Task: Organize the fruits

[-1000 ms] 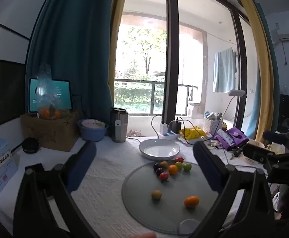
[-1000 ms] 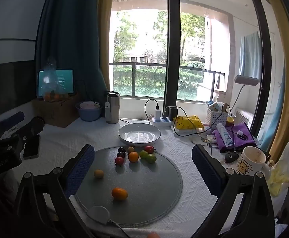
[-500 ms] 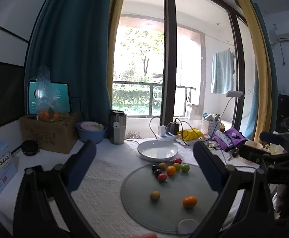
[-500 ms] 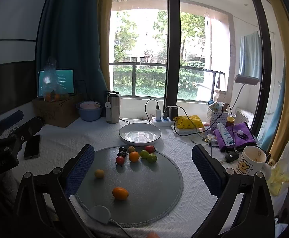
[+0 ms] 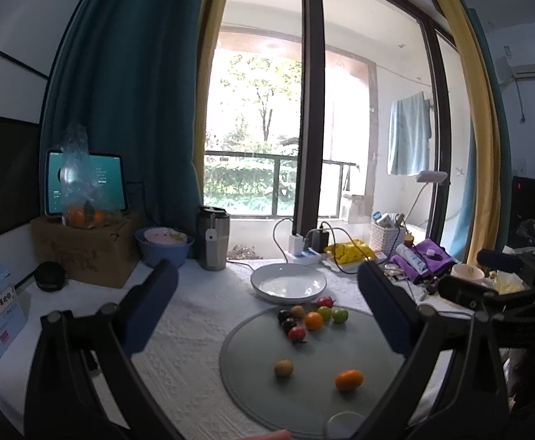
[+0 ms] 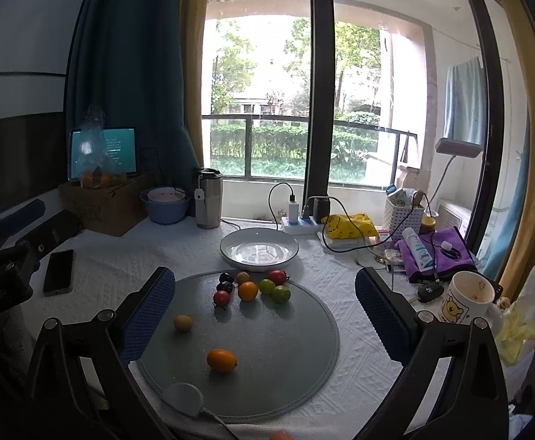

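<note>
Fruits clustered on round grey mat point(image 6: 289, 333) just before empty white plate point(image 6: 259, 248), likely the destination. Left gripper point(image 5: 267, 308) and right gripper point(image 6: 265, 308) hovering wide open, holding nothing.

We see a white tablecloth point(image 6: 344, 286) of textured, woven-looking cloth under a round grey mat point(image 6: 285, 348) with a matt, finely grained surface. The white plate point(image 6: 259, 248) is glossy, catching reflections. The small fruits point(image 6: 248, 290) have smooth, shiny skins. A tumbler point(image 6: 208, 198) looks like brushed metal — beside it, a rough cardboard box point(image 6: 102, 205).
</note>
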`<control>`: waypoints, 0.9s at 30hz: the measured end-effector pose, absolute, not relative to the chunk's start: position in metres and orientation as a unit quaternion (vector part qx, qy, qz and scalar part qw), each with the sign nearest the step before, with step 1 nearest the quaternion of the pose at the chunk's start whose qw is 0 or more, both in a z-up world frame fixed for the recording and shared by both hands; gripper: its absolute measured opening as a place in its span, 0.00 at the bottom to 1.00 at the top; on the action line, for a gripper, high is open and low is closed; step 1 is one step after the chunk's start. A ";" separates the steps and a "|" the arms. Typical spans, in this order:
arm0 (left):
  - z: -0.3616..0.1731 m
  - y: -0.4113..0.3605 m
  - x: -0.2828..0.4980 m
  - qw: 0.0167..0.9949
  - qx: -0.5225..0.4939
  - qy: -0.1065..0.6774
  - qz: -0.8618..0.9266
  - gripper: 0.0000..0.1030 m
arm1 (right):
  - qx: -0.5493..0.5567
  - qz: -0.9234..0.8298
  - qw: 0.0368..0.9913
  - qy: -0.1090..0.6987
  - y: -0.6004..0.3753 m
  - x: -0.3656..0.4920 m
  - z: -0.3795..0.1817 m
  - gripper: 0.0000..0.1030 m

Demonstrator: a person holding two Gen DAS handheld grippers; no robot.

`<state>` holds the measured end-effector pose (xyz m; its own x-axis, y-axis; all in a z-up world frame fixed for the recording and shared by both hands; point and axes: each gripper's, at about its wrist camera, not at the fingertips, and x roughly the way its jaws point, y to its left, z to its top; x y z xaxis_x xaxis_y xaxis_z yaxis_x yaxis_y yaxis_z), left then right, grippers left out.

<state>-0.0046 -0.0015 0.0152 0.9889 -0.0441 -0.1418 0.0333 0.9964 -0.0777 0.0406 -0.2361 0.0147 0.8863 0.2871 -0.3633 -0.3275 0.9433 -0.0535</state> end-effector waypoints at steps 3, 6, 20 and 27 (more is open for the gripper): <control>0.011 0.001 -0.006 0.996 -0.041 0.071 -0.020 0.96 | -0.057 0.157 0.970 0.179 -0.237 0.041 0.015 0.98; 0.010 0.003 -0.006 0.996 -0.044 0.071 -0.018 0.96 | -0.058 0.158 0.969 0.179 -0.236 0.041 0.015 0.98; 0.011 0.005 -0.006 0.997 -0.045 0.065 -0.023 0.96 | -0.061 0.162 0.968 0.182 -0.233 0.045 0.014 0.98; 0.007 0.006 -0.005 0.996 -0.049 0.068 -0.020 0.96 | -0.064 0.161 0.967 0.188 -0.231 0.047 0.012 0.98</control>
<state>-0.0049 0.0056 0.0072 0.9898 -0.0472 -0.1342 0.0339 0.9944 -0.0998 0.0471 -0.2314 0.0116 0.8781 0.2865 -0.3833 -0.3343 0.9404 -0.0628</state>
